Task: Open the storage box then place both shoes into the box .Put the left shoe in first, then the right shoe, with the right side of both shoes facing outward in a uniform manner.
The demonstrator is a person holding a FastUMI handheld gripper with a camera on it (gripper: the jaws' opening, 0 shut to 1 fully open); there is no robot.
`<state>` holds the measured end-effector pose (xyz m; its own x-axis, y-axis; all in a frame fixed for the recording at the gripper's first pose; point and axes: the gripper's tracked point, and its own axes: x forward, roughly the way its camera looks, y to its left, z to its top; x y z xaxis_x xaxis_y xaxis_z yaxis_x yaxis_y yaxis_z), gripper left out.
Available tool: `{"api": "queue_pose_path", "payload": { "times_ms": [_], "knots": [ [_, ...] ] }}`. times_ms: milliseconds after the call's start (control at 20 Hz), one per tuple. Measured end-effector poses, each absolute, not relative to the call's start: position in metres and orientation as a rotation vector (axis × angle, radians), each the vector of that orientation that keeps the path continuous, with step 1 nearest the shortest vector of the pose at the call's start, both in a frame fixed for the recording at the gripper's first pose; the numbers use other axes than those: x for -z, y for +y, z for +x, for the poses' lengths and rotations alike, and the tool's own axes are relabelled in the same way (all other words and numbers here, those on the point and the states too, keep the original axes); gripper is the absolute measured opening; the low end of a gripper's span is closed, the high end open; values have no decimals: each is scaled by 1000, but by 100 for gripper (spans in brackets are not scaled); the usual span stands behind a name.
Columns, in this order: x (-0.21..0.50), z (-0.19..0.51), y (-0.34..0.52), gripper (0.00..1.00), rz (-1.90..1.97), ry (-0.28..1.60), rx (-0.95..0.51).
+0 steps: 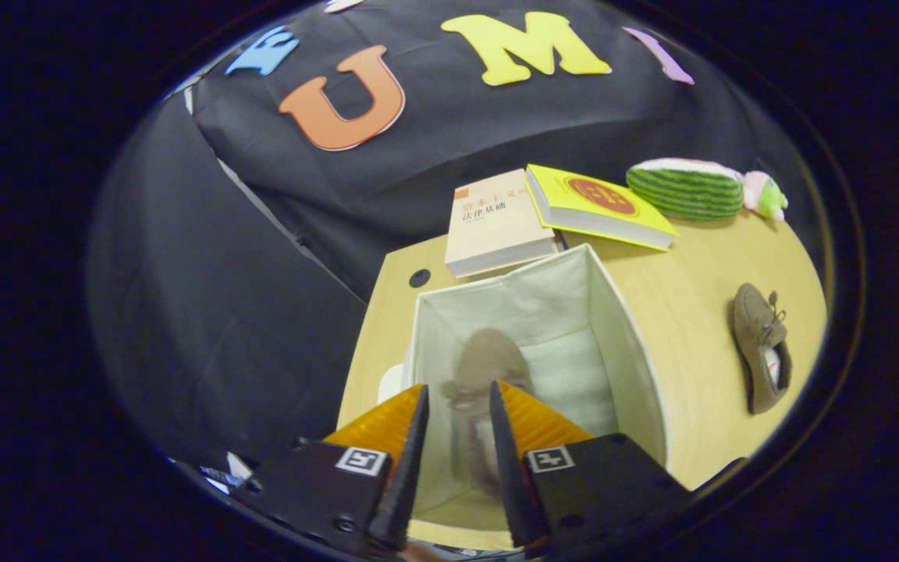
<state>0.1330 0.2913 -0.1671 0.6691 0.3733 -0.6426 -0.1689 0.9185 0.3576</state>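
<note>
The white fabric storage box (621, 343) stands open on the wooden table (691, 273), right below me. A brown shoe (487, 355) lies inside it on the box floor, toe pointing away, its image blurred. My gripper (457, 388) hovers over the box's near side with its fingers apart. The shoe's heel end shows in the gap between them, close to the right finger and apart from the left one. The other brown shoe (762, 351) lies on the table to the right of the box, well clear of the fingers.
Two books, a beige one (492, 222) and a yellow one (602, 204), lie just behind the box. A watermelon plush (687, 189) sits at the table's far right corner. A white object (391, 382) peeks out at the box's left side.
</note>
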Motion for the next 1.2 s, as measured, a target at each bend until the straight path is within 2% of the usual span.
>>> {"api": "queue_pose_path", "payload": {
  "times_ms": [100, 250, 500, 650, 900, 1050, 1200],
  "knots": [
    [149, 133, 281, 81, 196, 701, -307],
    [125, 132, 259, 96, 98, 609, -282],
    [115, 116, 231, 97, 38, 595, -322],
    [118, 115, 197, 97, 7, 578, -293],
    [145, 103, 145, 97, -13, 689, -292],
    [160, 105, 95, 97, -45, 727, -229],
    [191, 92, 58, 97, -12, 861, -208]
  ]
}}
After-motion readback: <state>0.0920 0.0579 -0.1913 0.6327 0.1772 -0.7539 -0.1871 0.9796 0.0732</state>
